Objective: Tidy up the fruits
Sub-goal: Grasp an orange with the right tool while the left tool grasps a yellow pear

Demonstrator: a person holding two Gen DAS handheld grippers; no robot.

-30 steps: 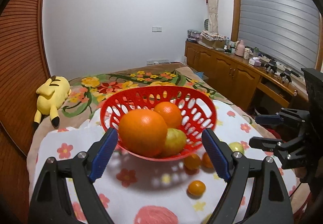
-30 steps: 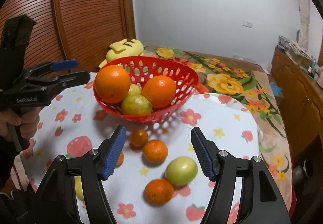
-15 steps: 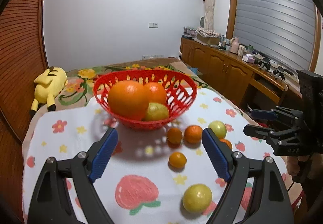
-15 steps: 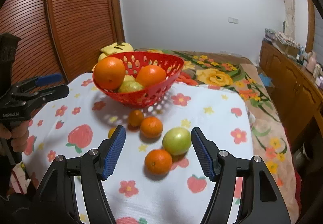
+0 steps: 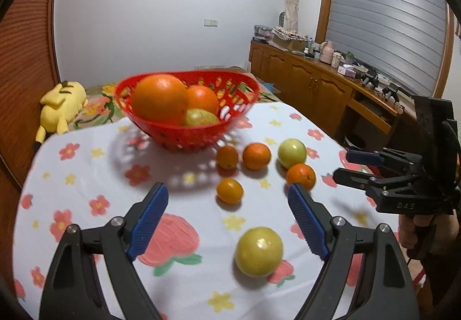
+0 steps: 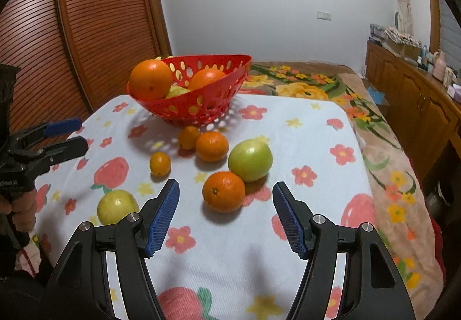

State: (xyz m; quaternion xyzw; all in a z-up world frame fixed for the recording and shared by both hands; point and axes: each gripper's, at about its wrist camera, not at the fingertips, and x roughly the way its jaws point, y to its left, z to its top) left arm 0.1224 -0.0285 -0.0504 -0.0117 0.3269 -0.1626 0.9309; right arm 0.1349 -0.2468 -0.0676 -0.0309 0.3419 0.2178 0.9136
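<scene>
The left gripper (image 5: 227, 219) is hovering above the worktop (image 5: 95, 176) with its jaws spread wide and nothing between them. The right gripper (image 6: 226, 213) is likewise gaping wide and carrying nothing, hanging just short of an orange (image 6: 223, 191).

A red basket (image 6: 196, 107) is sitting at the far side of the flowered cloth, holding 2 big oranges and a yellow-green fruit. The larger orange (image 5: 160, 99) is bulging over the rim. 6 loose fruits are lying on the cloth in front of the basket. A green fruit (image 6: 250, 160) is touching the orange nearest the right gripper. Behind them, a second orange (image 6: 212, 146) is lying against a small orange (image 6: 188, 137), and another small orange (image 6: 160, 164) is resting apart to the left. A yellow fruit (image 5: 258, 251) is lying close under the left gripper, nearer its right finger.

A yellow plush toy (image 5: 62, 107) is lying on the bed behind the worktop.
</scene>
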